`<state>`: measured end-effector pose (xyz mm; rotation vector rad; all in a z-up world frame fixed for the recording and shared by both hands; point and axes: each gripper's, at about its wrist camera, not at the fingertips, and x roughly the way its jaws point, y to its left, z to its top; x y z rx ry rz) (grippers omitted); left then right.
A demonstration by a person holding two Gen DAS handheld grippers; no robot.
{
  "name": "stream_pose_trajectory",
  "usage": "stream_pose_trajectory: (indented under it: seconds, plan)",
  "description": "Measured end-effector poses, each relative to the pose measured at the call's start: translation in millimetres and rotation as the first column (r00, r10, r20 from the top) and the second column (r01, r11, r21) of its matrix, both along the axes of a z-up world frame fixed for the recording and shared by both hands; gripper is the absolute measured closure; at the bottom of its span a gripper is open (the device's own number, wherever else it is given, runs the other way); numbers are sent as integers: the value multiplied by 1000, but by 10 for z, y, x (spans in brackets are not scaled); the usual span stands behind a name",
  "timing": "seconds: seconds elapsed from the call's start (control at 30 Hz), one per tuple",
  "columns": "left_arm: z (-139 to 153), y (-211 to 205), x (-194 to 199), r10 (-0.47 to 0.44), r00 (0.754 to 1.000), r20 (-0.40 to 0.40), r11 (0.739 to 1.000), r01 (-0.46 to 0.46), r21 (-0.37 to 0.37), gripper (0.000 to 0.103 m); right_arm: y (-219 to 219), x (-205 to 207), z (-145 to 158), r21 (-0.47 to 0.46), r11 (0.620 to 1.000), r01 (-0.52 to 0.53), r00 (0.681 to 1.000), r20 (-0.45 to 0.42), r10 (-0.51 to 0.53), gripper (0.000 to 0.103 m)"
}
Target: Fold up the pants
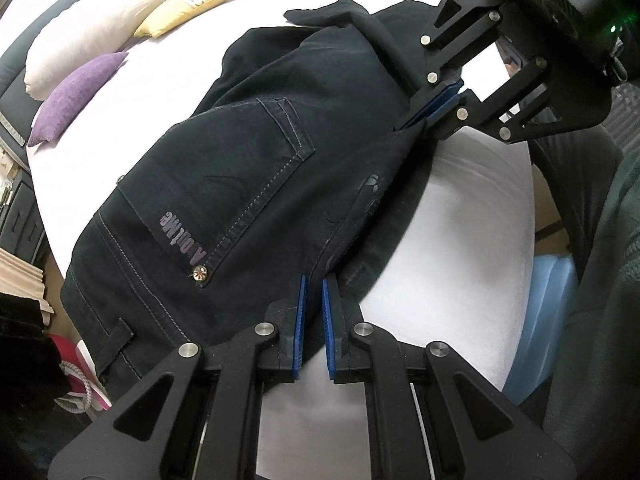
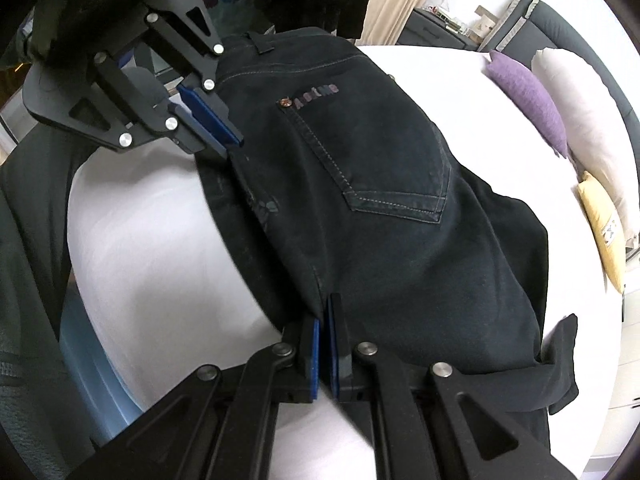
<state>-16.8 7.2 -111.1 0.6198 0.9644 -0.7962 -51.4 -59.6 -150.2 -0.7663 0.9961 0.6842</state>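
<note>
Dark navy jeans [image 1: 248, 168] lie folded on a white bed [image 1: 168, 92], back pocket up with a purple logo. My left gripper [image 1: 314, 284] is shut on the near edge of the jeans close to the waistband end. My right gripper [image 1: 434, 110] shows at the upper right, shut on the same edge further along. In the right wrist view the jeans [image 2: 380, 208] fill the middle, my right gripper [image 2: 325, 312] pinches their near edge, and my left gripper [image 2: 224, 136] grips the edge at the upper left. The held edge is lifted slightly off the bed [image 2: 152, 248].
A purple cushion [image 1: 76, 96], a white pillow [image 1: 100, 24] and a yellow cushion [image 1: 188, 4] lie at the bed's head. They also show in the right wrist view: purple cushion [image 2: 528, 96], yellow cushion [image 2: 604, 224]. A light blue bin [image 1: 548, 312] stands beside the bed.
</note>
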Motion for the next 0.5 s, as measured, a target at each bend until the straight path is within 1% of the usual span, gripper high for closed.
stream_pose_trajectory:
  seconds: [0.1, 0.17, 0.27, 0.33, 0.37, 0.4, 0.5]
  plan:
    - [-27, -12, -2, 5, 1000, -6, 1000, -5, -7, 96, 18, 113, -17, 8, 1000, 14, 1000, -11, -13, 98]
    - [-71, -27, 3, 8, 1000, -9, 1000, -8, -4, 96, 18, 128, -67, -1, 1000, 16, 1000, -13, -16, 98]
    - [-60, -8, -40, 12, 1000, -6, 1000, -12, -7, 96, 13, 77, -97, -14, 1000, 19, 1000, -5, -19, 98]
    - [-64, 18, -55, 11, 1000, -7, 1000, -11, -10, 96, -27, 56, -79, -5, 1000, 28, 1000, -8, -28, 98]
    - [-76, 19, -55, 10, 1000, -4, 1000, -10, -8, 96, -21, 112, -76, -2, 1000, 30, 999, -11, -31, 97]
    - [-82, 11, -50, 9, 1000, -3, 1000, -9, -6, 96, -34, 3, -75, -3, 999, 33, 999, -9, -33, 97]
    - [-91, 12, -55, 11, 1000, 6, 1000, -11, -2, 95, -3, -78, -80, -23, 999, 32, 999, 11, -32, 97]
